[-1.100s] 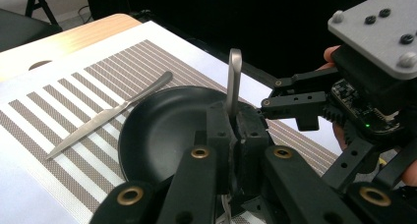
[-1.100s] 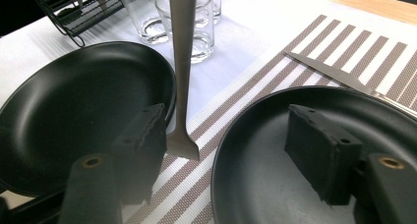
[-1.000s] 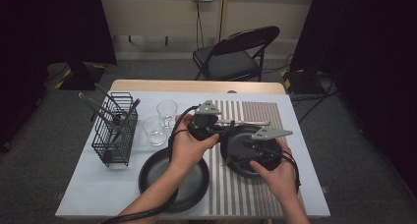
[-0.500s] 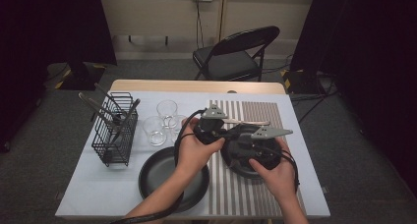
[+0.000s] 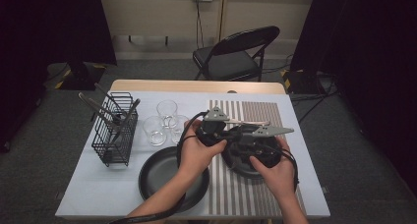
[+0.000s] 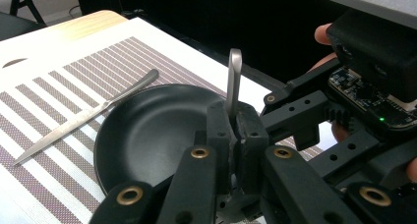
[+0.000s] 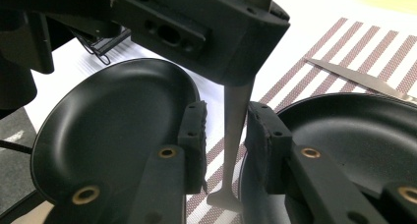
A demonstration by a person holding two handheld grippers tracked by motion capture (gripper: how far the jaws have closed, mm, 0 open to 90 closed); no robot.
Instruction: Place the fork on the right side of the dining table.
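My left gripper is shut on a thin metal utensil, whose handle stands up out of the jaws. It is held above the black plate on the striped placemat. In the right gripper view the utensil hangs down between the jaws of my right gripper. Those jaws have just been closing around it, and a gap still shows at the left pad. In the high view the left gripper and right gripper meet over that plate.
A table knife lies on the placemat beyond the plate. A second black plate sits to the left near the front edge. A wire basket with utensils and three glasses stand further left. A folding chair is behind the table.
The left hand has shifted a little to the right, bringing the utensil up to the right gripper. The right gripper's jaws have narrowed around it.
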